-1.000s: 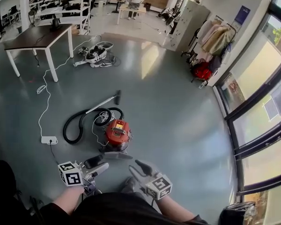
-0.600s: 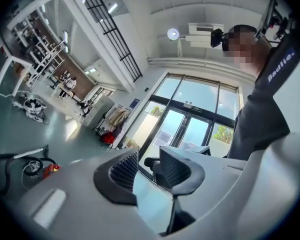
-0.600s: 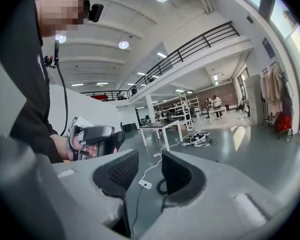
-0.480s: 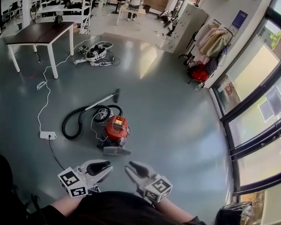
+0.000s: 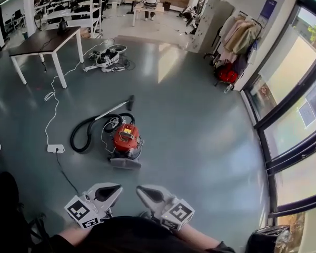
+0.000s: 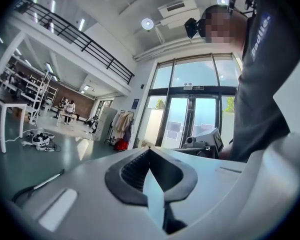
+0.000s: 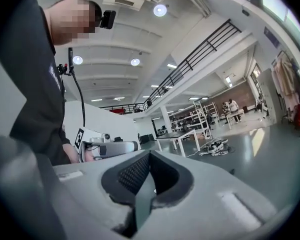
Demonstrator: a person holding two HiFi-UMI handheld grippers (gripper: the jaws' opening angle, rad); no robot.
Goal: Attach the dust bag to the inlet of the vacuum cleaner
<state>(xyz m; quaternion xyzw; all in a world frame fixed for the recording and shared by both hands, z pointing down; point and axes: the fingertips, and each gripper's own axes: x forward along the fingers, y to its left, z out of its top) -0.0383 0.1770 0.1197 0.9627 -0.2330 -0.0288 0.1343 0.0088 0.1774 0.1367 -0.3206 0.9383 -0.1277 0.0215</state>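
Approach stage, we judge: red canister vacuum cleaner (image 5: pixel 125 138) sits on the grey floor (image 5: pixel 200 130), well apart from us. Left hand-held gripper (image 5: pixel 109 190) and right hand-held gripper (image 5: pixel 146 193) are both pressed together, empty. We see no dust bag; next we must find it, then close in on the inlet.

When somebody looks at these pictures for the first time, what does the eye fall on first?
The red vacuum cleaner on the grey floor near the middle of the head view, with its black hose curled at its left. Next come the left gripper and right gripper at the bottom edge, both shut and empty, held well short of it.
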